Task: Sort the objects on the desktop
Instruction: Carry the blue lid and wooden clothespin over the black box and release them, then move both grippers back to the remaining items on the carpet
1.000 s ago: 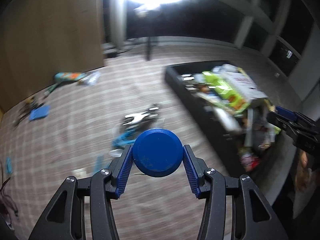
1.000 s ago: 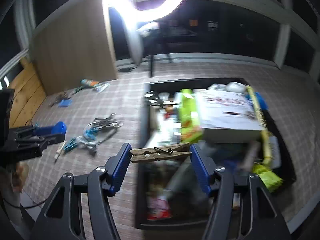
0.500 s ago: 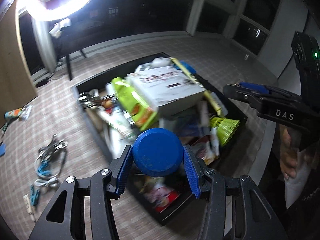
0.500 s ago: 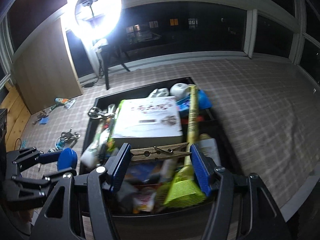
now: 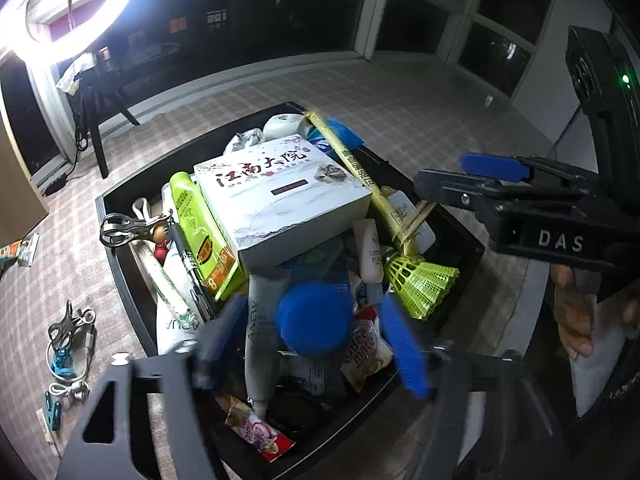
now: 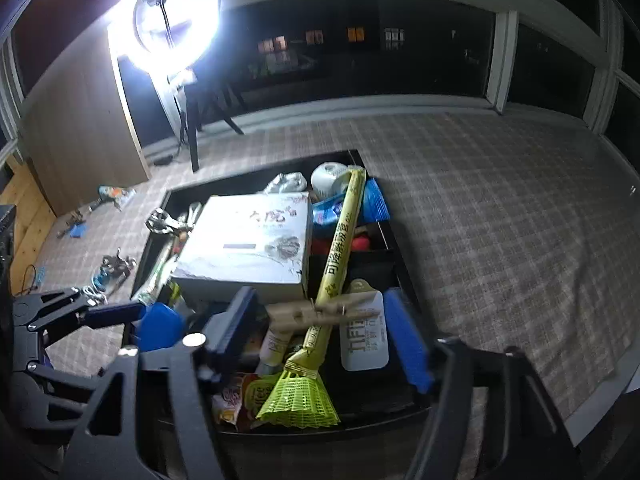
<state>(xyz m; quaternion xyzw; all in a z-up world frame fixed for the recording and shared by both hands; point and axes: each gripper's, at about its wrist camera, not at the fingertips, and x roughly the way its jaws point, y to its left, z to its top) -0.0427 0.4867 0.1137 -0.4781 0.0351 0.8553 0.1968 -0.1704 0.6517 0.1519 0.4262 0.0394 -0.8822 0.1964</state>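
My left gripper (image 5: 316, 344) hangs over the near end of a crowded black tray (image 5: 192, 152), its jaws opening. A round blue cap (image 5: 314, 318) sits between the blurred blue pads with a gap on each side. My right gripper (image 6: 320, 332) is over the same tray (image 6: 256, 170), jaws opening too. A wooden clothespin (image 6: 320, 314) lies crosswise between its pads and looks loose. In the right wrist view the left gripper and blue cap (image 6: 160, 326) show at the left. The right gripper's blue finger (image 5: 492, 168) shows at the right of the left wrist view.
The tray holds a white box (image 5: 280, 196), a green packet (image 5: 200, 232), tubes, and a yellow-green swatter (image 6: 300, 400). Clips and cables (image 5: 68, 340) lie on the checked cloth to the left. A ring light (image 6: 176, 12) glares behind. A person's hand (image 5: 572, 320) grips the right tool.
Both grippers have swung from the cloth to above the tray. Their jaws have spread, and the pads no longer press on the blue cap or the clothespin.
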